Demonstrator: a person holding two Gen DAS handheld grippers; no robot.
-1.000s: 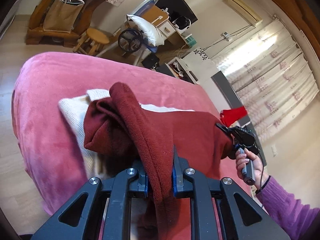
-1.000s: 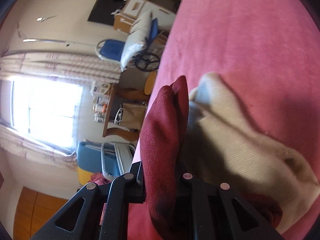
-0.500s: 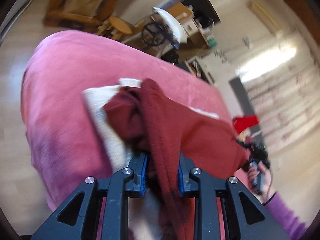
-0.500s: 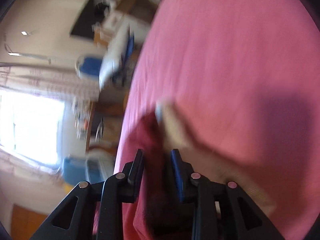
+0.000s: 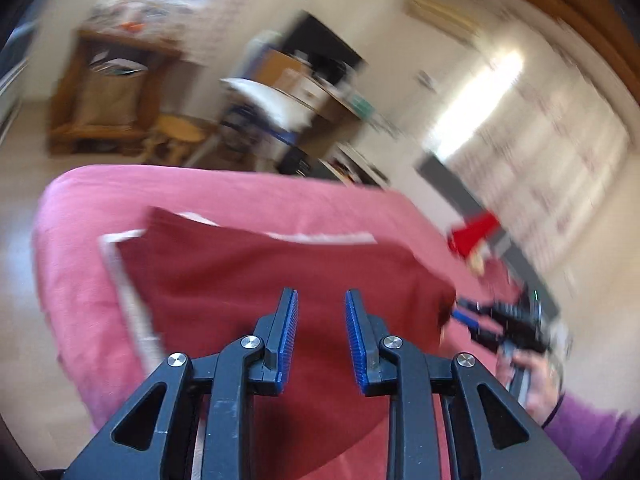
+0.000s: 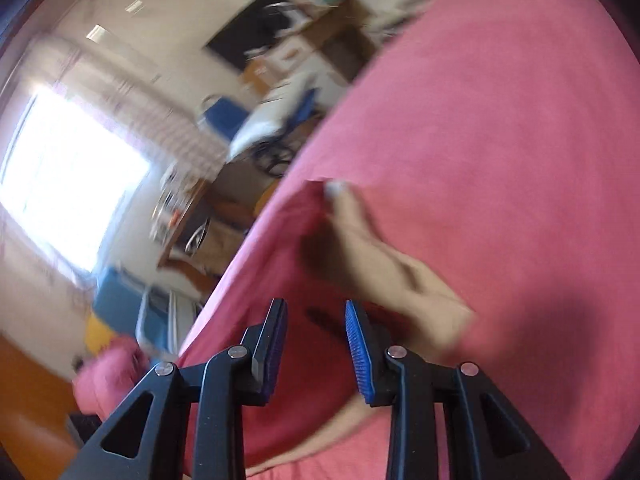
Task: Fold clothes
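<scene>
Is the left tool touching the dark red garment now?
Apart. In the left wrist view the left tool is open, nothing between its fingers; the dark red garment lies spread beyond them on the pink blanket.

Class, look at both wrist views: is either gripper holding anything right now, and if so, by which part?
Nothing is held. The left gripper and right gripper are both open, empty, above the dark red garment lying on the bed.

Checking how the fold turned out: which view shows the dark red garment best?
The left wrist view: the dark red garment lies spread over the cream garment, most of it visible. The right wrist view catches only a blurred part near the fingers.
</scene>
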